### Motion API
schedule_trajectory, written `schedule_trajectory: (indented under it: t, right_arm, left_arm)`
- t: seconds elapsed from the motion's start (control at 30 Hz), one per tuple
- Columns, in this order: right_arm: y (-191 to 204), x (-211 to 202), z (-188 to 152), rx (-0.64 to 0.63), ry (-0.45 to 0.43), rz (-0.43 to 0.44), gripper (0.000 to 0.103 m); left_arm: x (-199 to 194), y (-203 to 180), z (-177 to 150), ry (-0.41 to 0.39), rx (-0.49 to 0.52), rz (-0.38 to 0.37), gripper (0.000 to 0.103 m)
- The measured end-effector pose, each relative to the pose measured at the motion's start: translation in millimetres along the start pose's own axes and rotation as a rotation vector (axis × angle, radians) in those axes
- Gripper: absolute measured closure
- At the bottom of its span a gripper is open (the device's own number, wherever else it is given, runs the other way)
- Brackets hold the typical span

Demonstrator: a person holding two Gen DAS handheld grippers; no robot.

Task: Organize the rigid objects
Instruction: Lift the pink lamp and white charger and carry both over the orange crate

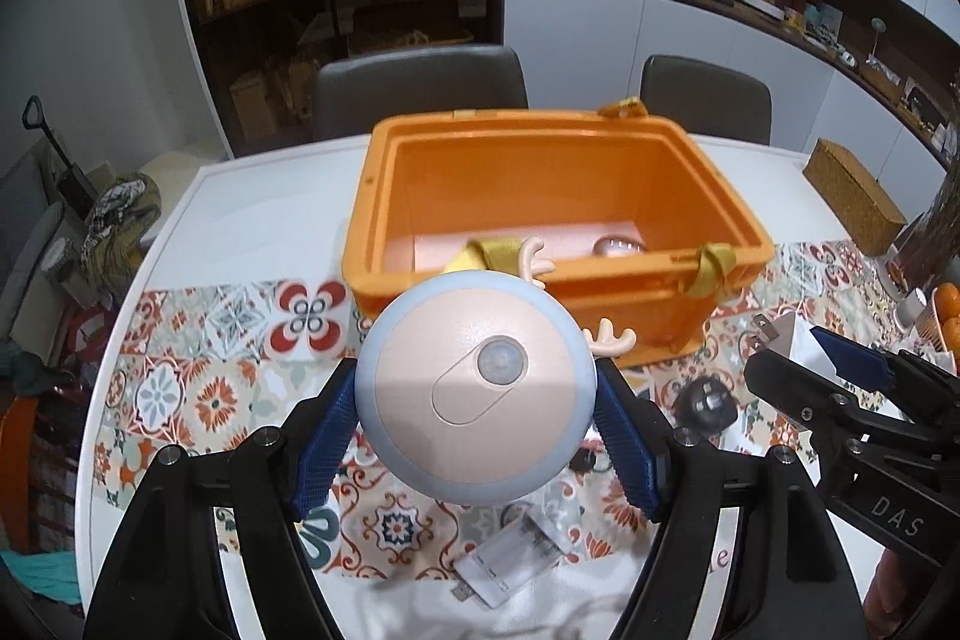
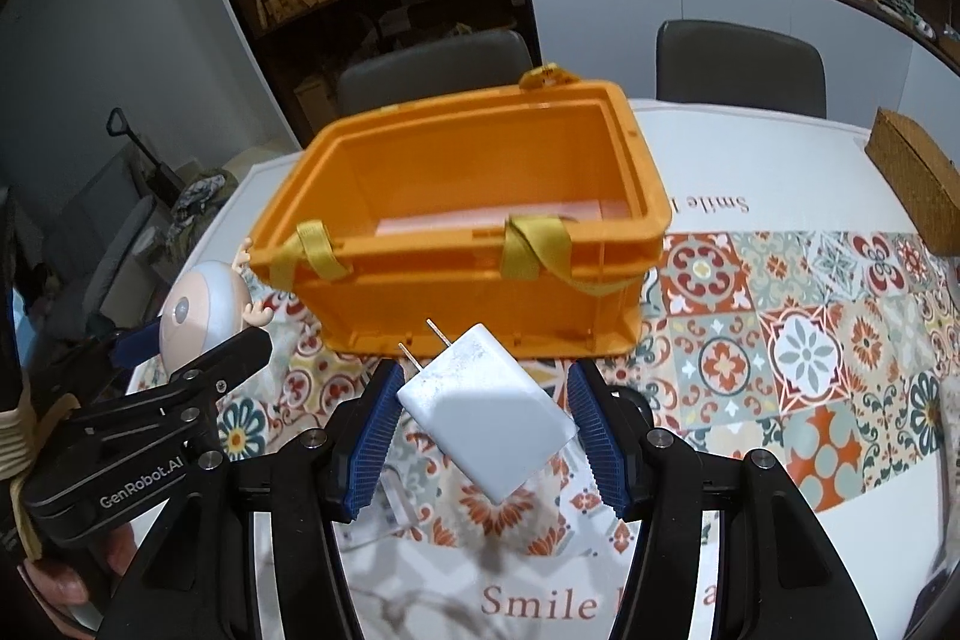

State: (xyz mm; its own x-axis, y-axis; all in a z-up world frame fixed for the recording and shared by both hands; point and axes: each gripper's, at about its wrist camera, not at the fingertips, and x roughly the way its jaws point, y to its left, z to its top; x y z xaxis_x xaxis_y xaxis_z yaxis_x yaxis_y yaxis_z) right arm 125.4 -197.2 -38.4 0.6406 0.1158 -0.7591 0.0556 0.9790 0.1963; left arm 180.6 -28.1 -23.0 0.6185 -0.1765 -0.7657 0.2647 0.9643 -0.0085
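Note:
My left gripper (image 1: 477,394) is shut on a round blue-and-beige night light with antlers (image 1: 474,388), held above the table just in front of the orange crate (image 1: 606,304). It also shows in the right wrist view (image 2: 201,316). My right gripper (image 2: 480,394) is shut on a white plug charger (image 2: 486,412), prongs pointing up-left, in front of the orange crate (image 2: 480,298). The crate holds a pink box (image 1: 516,244) and a small round object (image 1: 618,245).
A clear battery case (image 1: 510,559) and a black round adapter (image 1: 705,403) lie on the patterned tablecloth (image 2: 798,352). A wicker box (image 2: 918,178) stands at the far right. Oranges (image 1: 948,316) sit at the right edge. Two chairs (image 1: 420,91) stand behind the table.

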Motion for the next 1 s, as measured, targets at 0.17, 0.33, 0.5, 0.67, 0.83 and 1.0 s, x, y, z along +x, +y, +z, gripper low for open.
schedule_trajectory:
  t: [0.17, 0.33, 0.5, 0.67, 0.83, 1.0]
  right_arm:
    - [1.8, -4.8, 14.4, -0.003, -0.037, -0.001, 0.046]
    - [4.0, -7.4, 27.8, -0.011, -0.067, -0.004, 0.046]
    - [6.4, -4.4, 41.5, -0.009, -0.08, -0.004, 0.046]
    - [6.9, 3.6, 56.4, -0.01, -0.075, -0.014, 0.046]
    - [9.1, 11.2, 67.0, -0.014, -0.07, -0.019, 0.046]
    - [12.3, 20.7, 79.8, -0.029, -0.061, -0.029, 0.046]
  left_arm:
    - [-3.3, 1.4, 13.7, -0.023, 0.005, -0.002, 0.028]
    - [-4.5, 3.4, 27.7, -0.036, 0.007, -0.016, 0.028]
    - [-0.9, 5.8, 40.8, -0.043, 0.012, -0.006, 0.028]
    - [8.4, 7.8, 53.7, -0.034, 0.022, -0.003, 0.028]
    - [18.1, 10.9, 63.4, -0.025, 0.024, 0.011, 0.028]
    - [25.5, 12.5, 75.7, -0.022, 0.031, 0.007, 0.028]
